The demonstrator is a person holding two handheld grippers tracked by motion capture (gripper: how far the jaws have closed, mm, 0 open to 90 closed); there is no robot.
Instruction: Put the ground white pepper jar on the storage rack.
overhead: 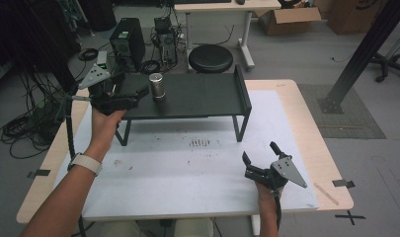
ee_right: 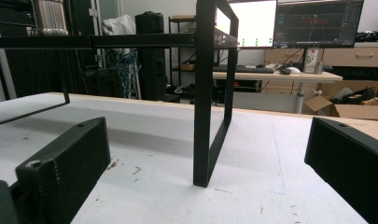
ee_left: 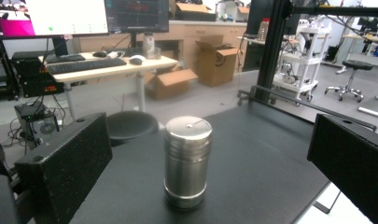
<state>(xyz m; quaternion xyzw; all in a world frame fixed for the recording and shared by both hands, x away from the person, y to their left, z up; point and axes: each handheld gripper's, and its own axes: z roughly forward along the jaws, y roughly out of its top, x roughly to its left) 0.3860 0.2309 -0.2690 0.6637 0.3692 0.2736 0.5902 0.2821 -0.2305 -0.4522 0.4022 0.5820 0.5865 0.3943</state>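
Note:
A brushed steel canister [overhead: 157,86] stands upright on the left part of a black raised shelf [overhead: 202,96] at the back of the table. My left gripper [overhead: 134,85] is level with the shelf top at its left end, open. In the left gripper view the canister [ee_left: 187,161] stands ahead, between the two wide-apart jaws, and touches neither. My right gripper [overhead: 259,150] is low over the white mat at the front right, open and holding nothing. In the right gripper view it faces the shelf's leg [ee_right: 210,140], and the canister [ee_right: 50,16] shows at the top left.
A white mat [overhead: 187,173] covers the tabletop under and in front of the shelf. Beyond the table are a black stool [overhead: 210,58], a computer tower [overhead: 127,42], cables and a desk. A black slanted post [overhead: 365,49] stands at the right.

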